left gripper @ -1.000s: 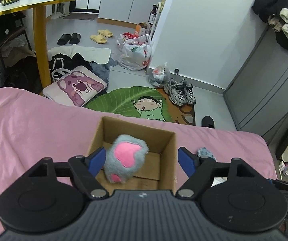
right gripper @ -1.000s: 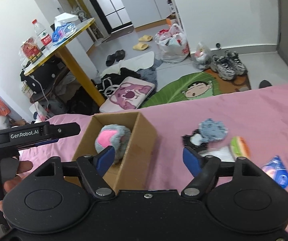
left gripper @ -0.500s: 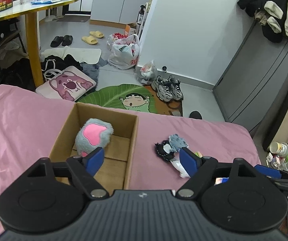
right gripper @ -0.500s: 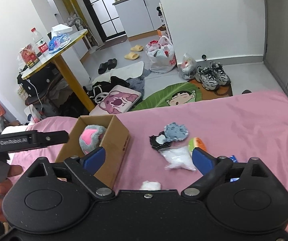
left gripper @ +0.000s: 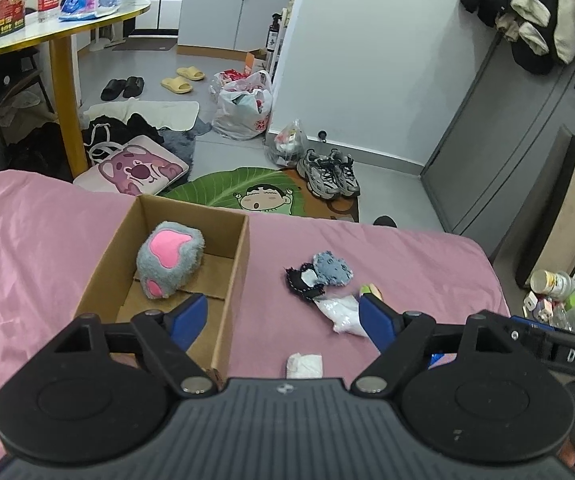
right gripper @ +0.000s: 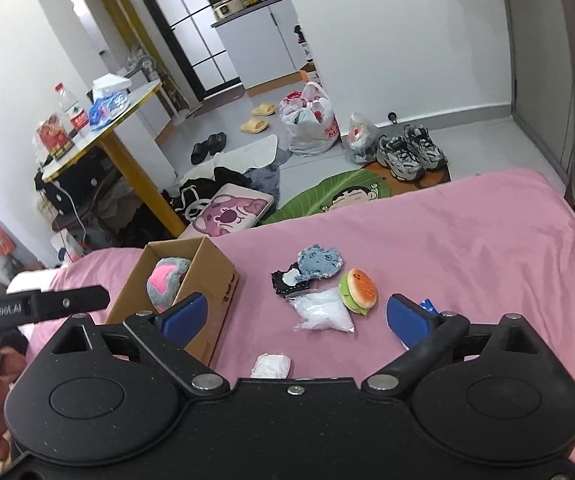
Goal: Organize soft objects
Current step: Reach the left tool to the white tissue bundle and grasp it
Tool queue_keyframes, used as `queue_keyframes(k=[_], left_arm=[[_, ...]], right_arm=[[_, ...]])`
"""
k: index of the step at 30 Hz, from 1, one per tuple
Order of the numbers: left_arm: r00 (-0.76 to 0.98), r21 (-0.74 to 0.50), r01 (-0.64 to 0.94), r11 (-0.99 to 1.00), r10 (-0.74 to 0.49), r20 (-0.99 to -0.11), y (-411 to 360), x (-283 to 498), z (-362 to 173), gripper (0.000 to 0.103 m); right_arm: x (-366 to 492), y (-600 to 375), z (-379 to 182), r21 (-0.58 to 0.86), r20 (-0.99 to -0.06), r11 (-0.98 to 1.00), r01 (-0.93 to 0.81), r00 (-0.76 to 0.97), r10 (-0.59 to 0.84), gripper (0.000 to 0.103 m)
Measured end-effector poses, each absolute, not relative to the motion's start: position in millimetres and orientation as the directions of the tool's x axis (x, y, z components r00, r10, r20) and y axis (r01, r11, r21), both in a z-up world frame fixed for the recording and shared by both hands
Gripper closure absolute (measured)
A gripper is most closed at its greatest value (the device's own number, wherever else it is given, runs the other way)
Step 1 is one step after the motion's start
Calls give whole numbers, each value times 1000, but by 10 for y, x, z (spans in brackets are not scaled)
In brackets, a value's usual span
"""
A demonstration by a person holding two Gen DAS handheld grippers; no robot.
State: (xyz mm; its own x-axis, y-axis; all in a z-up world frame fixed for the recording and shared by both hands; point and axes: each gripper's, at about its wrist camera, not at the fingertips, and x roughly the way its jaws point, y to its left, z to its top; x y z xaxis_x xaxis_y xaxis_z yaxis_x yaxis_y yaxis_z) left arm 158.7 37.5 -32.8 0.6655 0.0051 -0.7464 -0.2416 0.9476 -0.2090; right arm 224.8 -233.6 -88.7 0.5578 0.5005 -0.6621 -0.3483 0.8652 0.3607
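Burger plush (right gripper: 358,291) sits at twelve o'clock of your right tool (right gripper: 295,318); both tools are spread and empty, so descend straight, then pinch gently.

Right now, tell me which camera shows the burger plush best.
The right wrist view: the burger plush lies in full sight on the pink bedsheet, bun and green layer clear. In the left wrist view only a sliver peeks out behind the left gripper's fingertip.

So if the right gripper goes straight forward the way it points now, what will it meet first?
Probably the clear plastic bag of white stuff on the pink bedsheet. It lies between the open fingers of the right gripper, with the burger plush just beside it. The crumpled white tissue sits nearer, but depth is uncertain.
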Motion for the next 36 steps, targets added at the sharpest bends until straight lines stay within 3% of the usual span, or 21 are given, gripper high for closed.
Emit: queue_keyframes(k=[22, 29, 36], left_arm=[[651, -199, -284, 938, 36, -758, -128, 1639, -585, 22], [634, -189, -276, 942, 31, -773, -314, 1774, -851, 22], [581, -187, -300, 935, 24, -814, -366, 1940, -1212, 23]], right_arm=[[2408, -2727, -1173, 446, -675, 840, -308, 500, 542, 6], [2497, -2851, -1319, 515, -672, 814, -269, 463, 578, 6], [2620, -2909, -1525, 487, -712, 841, -234, 451, 538, 6]])
